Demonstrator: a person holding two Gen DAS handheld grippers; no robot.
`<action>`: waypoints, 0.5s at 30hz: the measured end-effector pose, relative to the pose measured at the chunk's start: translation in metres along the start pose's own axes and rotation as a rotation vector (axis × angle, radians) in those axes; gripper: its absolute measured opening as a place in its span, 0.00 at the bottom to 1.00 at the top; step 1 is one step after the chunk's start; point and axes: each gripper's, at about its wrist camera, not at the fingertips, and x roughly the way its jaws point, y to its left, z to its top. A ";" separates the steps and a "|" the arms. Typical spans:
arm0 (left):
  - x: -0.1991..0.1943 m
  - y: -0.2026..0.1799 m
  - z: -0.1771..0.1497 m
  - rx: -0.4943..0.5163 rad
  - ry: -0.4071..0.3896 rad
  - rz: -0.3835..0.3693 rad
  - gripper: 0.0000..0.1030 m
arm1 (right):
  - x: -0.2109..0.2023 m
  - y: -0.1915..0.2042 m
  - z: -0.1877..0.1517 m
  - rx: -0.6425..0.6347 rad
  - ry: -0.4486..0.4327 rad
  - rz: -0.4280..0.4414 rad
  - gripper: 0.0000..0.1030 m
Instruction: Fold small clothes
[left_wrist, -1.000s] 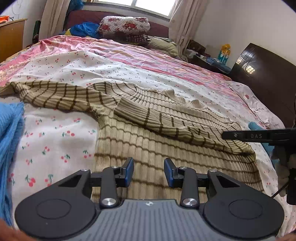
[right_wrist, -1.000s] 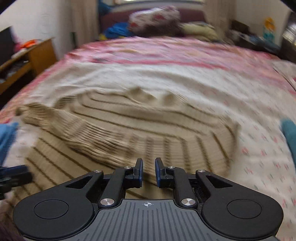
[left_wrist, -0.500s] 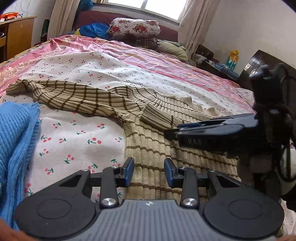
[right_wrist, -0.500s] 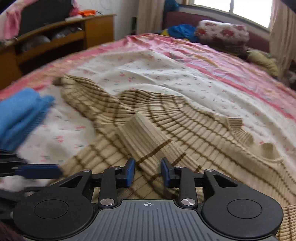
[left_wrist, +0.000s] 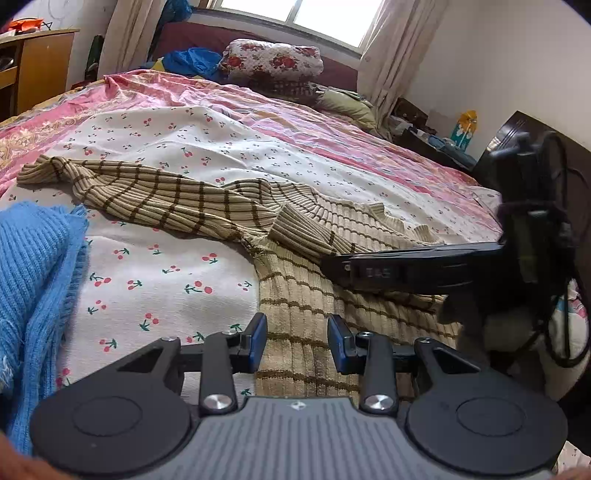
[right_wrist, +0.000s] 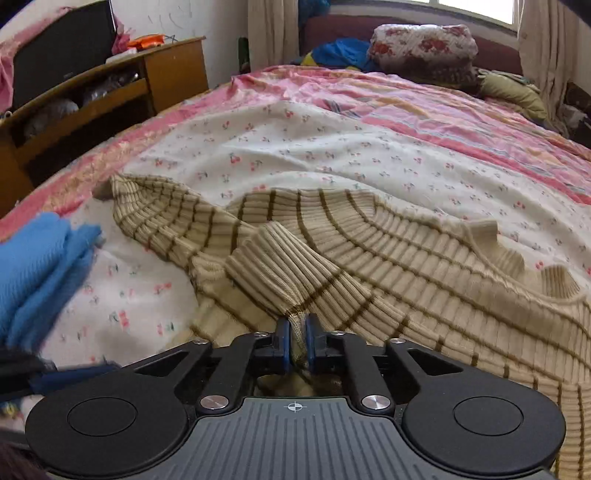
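Right wrist view: right claw (right_wrist: 296, 339), jaws just closing, clamped on a pinch of cuff on the sweater (right_wrist: 424, 258), where its folded-in sleeve (right_wrist: 295, 273) lies on the body. Left claw (left_wrist: 297, 341): jaws apart, empty, over the sweater's near edge. Sweater spread on bed (left_wrist: 207, 147); other sleeve (left_wrist: 147, 195) outstretched. Blue knit (left_wrist: 33, 266) beside it. Step, judged: sleeve fold. Next: settle this sleeve, then fold the other inward.

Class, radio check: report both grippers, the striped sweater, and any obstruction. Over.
Right gripper just closed, pinching beige brown-striped ribbed sweater fabric. Left gripper open, empty, over sweater hem. Blue knit garment lies left, clear.
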 end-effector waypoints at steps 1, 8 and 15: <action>0.000 -0.001 0.000 0.003 -0.002 -0.002 0.40 | -0.005 -0.002 -0.001 0.004 -0.011 0.006 0.14; 0.001 -0.003 0.000 0.021 -0.008 0.005 0.40 | -0.066 -0.060 -0.023 0.197 -0.129 -0.021 0.14; 0.010 -0.034 0.006 0.101 -0.031 0.013 0.40 | -0.090 -0.159 -0.073 0.364 -0.114 -0.394 0.16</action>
